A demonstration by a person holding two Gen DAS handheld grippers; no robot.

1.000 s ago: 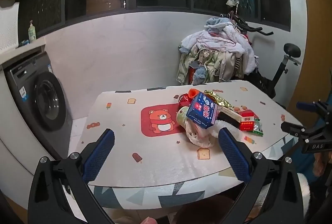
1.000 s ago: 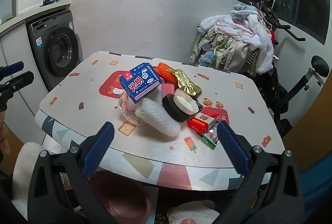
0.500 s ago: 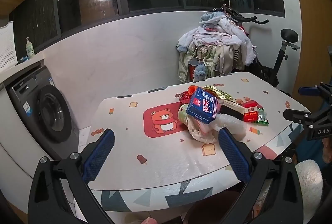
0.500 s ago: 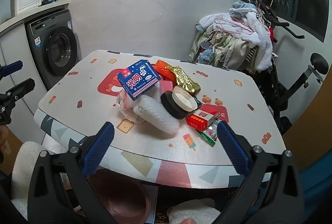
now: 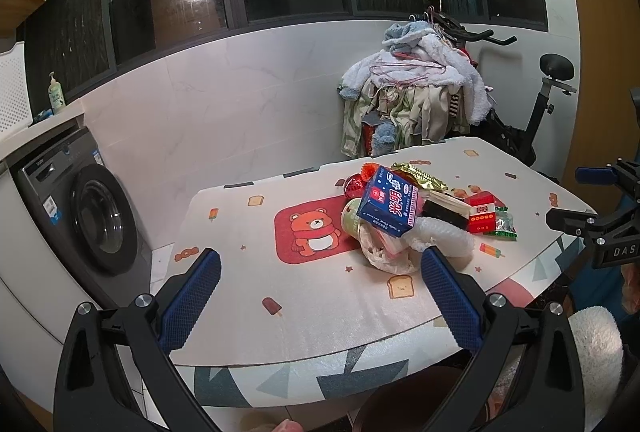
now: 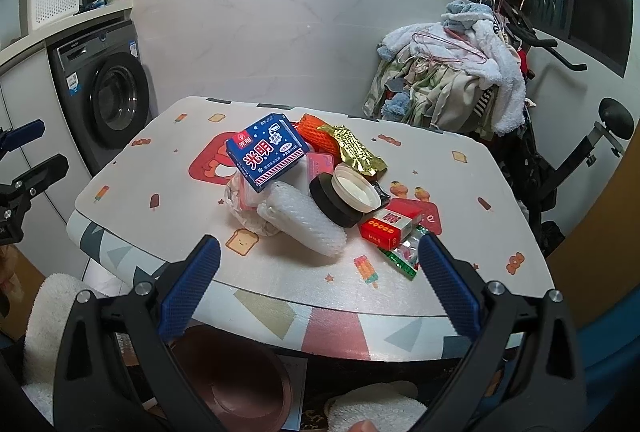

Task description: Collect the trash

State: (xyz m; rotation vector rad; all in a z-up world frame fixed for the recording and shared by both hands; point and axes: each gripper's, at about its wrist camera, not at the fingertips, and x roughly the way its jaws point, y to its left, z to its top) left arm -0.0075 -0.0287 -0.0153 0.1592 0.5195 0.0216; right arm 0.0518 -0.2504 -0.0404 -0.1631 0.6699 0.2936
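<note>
A heap of trash lies mid-table: a blue milk carton [image 6: 267,151] [image 5: 389,202], white foam netting [image 6: 302,218], a black roll with a white lid [image 6: 344,194], a gold wrapper [image 6: 354,148], an orange net [image 6: 314,130], a red box [image 6: 390,224] [image 5: 482,218], a green wrapper [image 6: 404,258] and a crumpled clear bag [image 5: 382,250]. My right gripper [image 6: 318,290] hovers open over the table's near edge, nothing between its fingers. My left gripper [image 5: 320,298] is open too, short of the heap at the table's left side.
The table [image 6: 460,172] has a patterned cover with a red bear mat [image 5: 310,230]. A dark red bin [image 6: 236,384] sits on the floor under the near edge. A washing machine [image 5: 86,216] stands at the left; clothes piled on an exercise bike [image 6: 452,80] stand behind.
The right gripper has moved slightly closer to the heap. The left gripper's view shifted, dipping then coming back toward the table; both stay open and empty.
</note>
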